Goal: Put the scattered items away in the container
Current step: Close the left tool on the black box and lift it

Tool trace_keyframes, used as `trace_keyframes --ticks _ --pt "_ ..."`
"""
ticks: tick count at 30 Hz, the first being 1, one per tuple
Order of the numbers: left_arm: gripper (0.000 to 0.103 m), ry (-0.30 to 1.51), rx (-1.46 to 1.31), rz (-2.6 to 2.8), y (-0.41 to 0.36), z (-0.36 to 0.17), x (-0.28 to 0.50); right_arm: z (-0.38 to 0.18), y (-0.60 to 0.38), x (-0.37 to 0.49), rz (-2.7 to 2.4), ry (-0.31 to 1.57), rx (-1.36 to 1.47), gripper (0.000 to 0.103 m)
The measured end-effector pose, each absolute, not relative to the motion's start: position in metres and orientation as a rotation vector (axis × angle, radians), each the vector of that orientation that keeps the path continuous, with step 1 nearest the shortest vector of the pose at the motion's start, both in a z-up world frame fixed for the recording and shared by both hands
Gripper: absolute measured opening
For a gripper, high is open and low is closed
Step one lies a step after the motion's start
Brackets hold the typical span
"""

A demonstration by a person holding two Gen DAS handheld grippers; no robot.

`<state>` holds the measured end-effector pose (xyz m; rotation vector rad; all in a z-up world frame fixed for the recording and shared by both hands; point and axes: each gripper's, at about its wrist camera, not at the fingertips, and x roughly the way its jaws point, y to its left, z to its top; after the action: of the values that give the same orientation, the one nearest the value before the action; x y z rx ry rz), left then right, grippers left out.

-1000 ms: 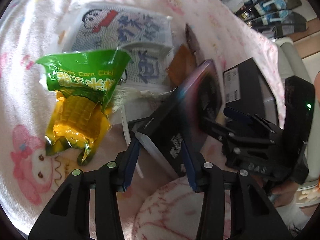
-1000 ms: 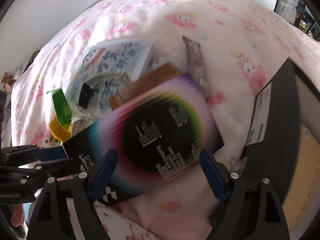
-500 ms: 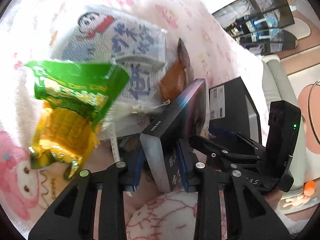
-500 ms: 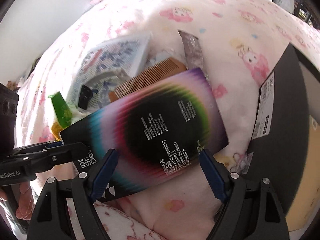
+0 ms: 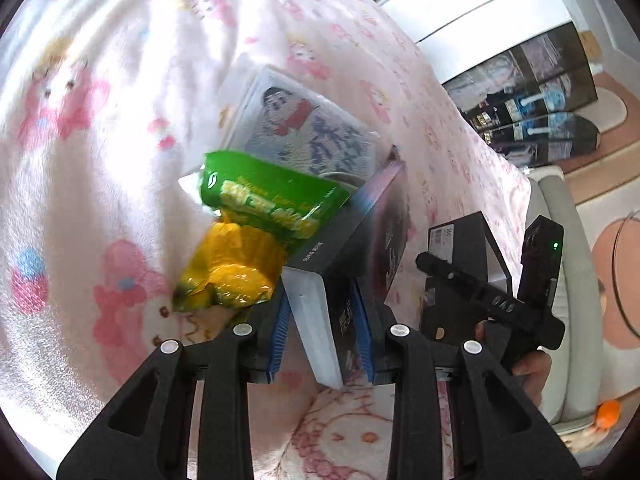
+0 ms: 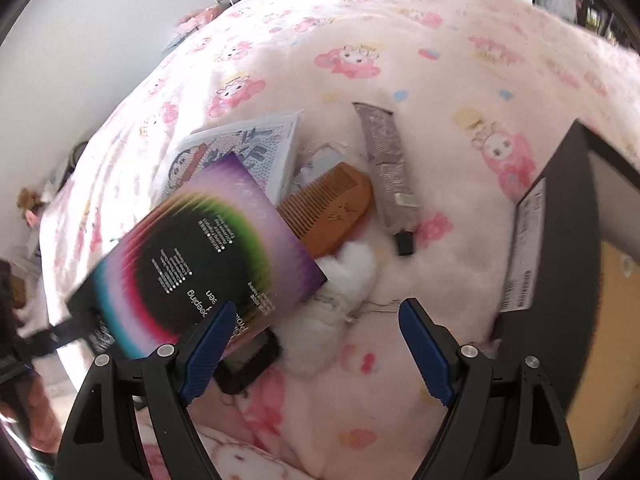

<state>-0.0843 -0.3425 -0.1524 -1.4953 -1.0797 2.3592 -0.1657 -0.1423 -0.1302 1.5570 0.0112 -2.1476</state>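
Note:
My left gripper (image 5: 322, 320) is shut on the end of a black box with a rainbow ring print (image 5: 344, 248), holding it tilted above the pink bed cover. In the right wrist view that box (image 6: 208, 264) hangs at the left, over a wooden comb (image 6: 332, 208). My right gripper (image 6: 316, 332) is open with nothing between its fingers; only bed cover and a white fluffy item (image 6: 344, 280) lie under it. The black open container (image 6: 560, 220) sits at the right edge. A green and yellow corn pack (image 5: 248, 232) lies left of the held box.
A grey tube with a black cap (image 6: 388, 168), a cartoon-printed flat packet (image 6: 240, 148) and a small black object (image 6: 248, 364) lie on the bed cover (image 6: 440, 80). A hand holds the right gripper (image 5: 480, 292) beside the container (image 5: 456, 240). Floor and furniture lie beyond the bed's edge.
The left gripper's jaws closed on the box's end and raised it. In the right wrist view the box swung left, uncovering more of the comb and the white fluffy item.

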Motion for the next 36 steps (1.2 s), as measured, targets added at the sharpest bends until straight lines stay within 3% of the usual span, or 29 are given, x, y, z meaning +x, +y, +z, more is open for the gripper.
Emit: trace_keyframes --ticks 9,13,18,23,27,32,36 --pt "0.035 -1.038 -1.585 2.412 -0.338 -0.173 -0.081 -0.147 -0.159 -0.19 -2.095 -0.008 1.547 0.082" --pt "0.042 -1.048 -1.607 2.411 -0.341 -0.178 -0.087 -0.15 -0.171 -0.188 -2.012 0.004 1.541 0.07" --pt "0.048 -1.034 -1.598 2.481 -0.35 -0.169 -0.098 -0.147 -0.176 -0.17 -1.982 0.118 1.547 0.069" --pt "0.047 -1.024 -1.632 2.549 -0.346 -0.17 -0.081 -0.136 -0.17 -0.164 -1.967 0.107 1.529 0.069" --pt "0.047 -1.033 -1.684 2.507 -0.336 -0.182 -0.067 -0.14 -0.173 -0.168 -2.133 0.216 1.496 0.069" --pt "0.031 -1.033 -1.642 2.519 -0.336 -0.18 -0.064 -0.152 -0.179 -0.173 -2.015 0.082 1.51 0.066" --pt "0.031 -0.977 -1.6 2.665 -0.344 -0.159 -0.066 -0.15 -0.189 -0.157 -1.963 0.163 1.526 0.065"
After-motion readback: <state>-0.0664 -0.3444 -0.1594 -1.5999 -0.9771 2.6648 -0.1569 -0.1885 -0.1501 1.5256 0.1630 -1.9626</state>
